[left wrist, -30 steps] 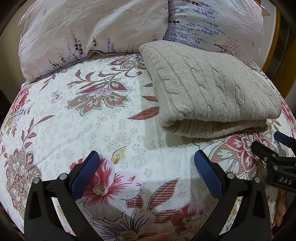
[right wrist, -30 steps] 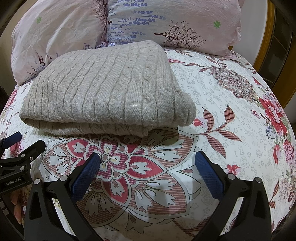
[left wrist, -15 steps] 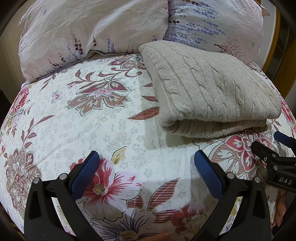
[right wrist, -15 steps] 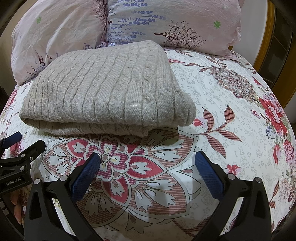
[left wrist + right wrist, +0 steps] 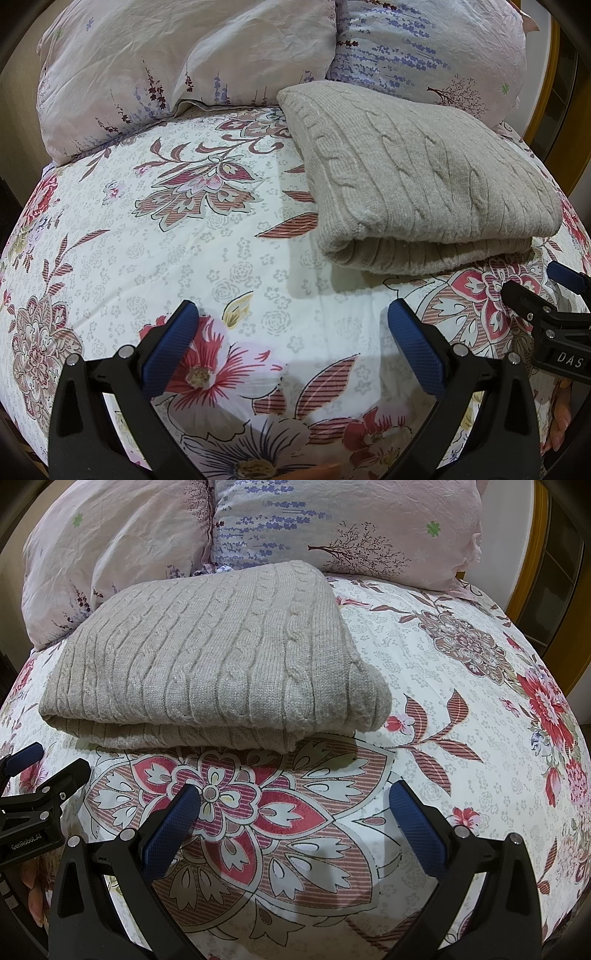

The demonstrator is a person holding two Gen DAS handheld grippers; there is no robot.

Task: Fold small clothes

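Hovering low over the bedspread (image 5: 110,236), the left gripper (image 5: 291,343) has its jaws spread wide, blue pads (image 5: 168,347) well apart, nothing between them. Below the gap: a printed pink flower and striped leaves on the white floral cover. Pads do not appear to touch the fabric; contact cannot be confirmed from this angle.

Right gripper (image 5: 295,825) same condition: jaws spread, blue pads (image 5: 417,827) far apart, empty. It sits over a large red-and-white flower medallion in the print. Each gripper shows at the edge of the other's view: the right one at the right edge of the left wrist view, the left one at the left edge of the right wrist view, so the two are side by side and apart. A bit of a holding hand shows under each of those, too cut off to describe.

Beyond both grippers, not touched by either: the sweater (image 5: 207,653), beige cable knit, folded into a thick rectangle, lying flat on the bedspread. Folded edge faces the grippers, layers visible along it. It lies ahead-right of the left gripper and ahead-left of the right one, so roughly between them and farther up the bed.

Farthest: two pillows (image 5: 184,62) with lavender-sprig print at the head of the bed, side by side. The sweater's far corner reaches their lower edge. A wooden frame (image 5: 532,557) edge shows far right.
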